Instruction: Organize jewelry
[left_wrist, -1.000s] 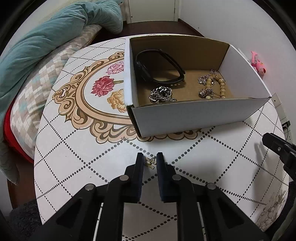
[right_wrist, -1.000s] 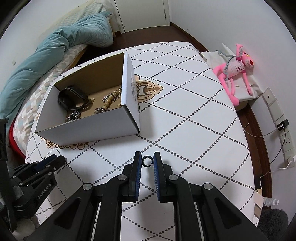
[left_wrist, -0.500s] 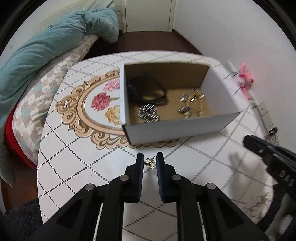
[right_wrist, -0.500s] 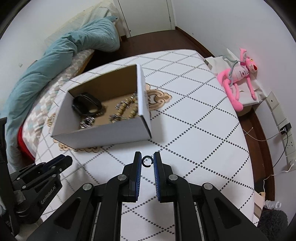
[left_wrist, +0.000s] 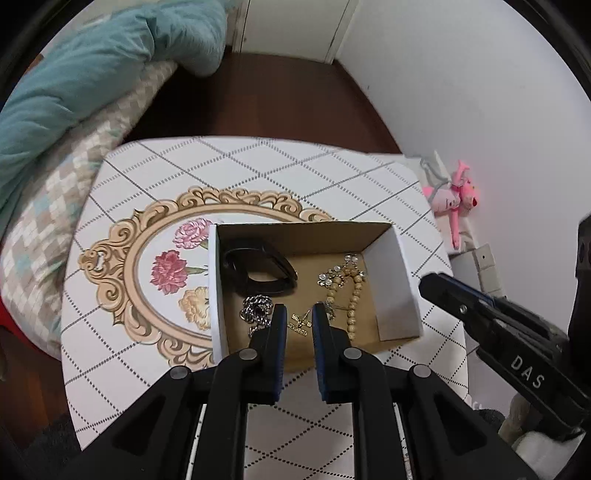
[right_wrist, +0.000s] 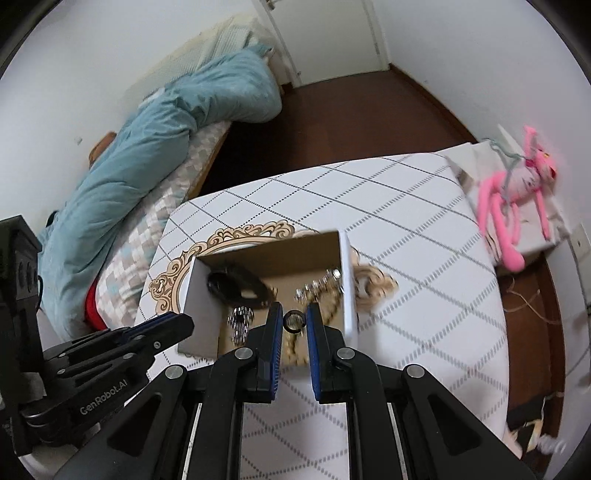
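White tabletop (left_wrist: 155, 369) with a dotted diamond grid and one ornate floral medallion carries one open cardboard box (left_wrist: 402, 291). Left gripper (left_wrist: 298, 325) is clamped on one small gold earring (left_wrist: 300, 324), held between its two jaws above the box interior. Right gripper (right_wrist: 293, 321) is clamped on one dark ring (right_wrist: 294, 320), also held over the box. Box contents, counted: one black bracelet (left_wrist: 258, 269) at the far left, one silver chain (left_wrist: 256, 308) in front of it, one beaded strand (left_wrist: 351, 295) with rhinestone pieces on the right side. Outside the table: one teal duvet (right_wrist: 147, 147) on the bed, one pink plush toy (right_wrist: 513, 206) by the wall.
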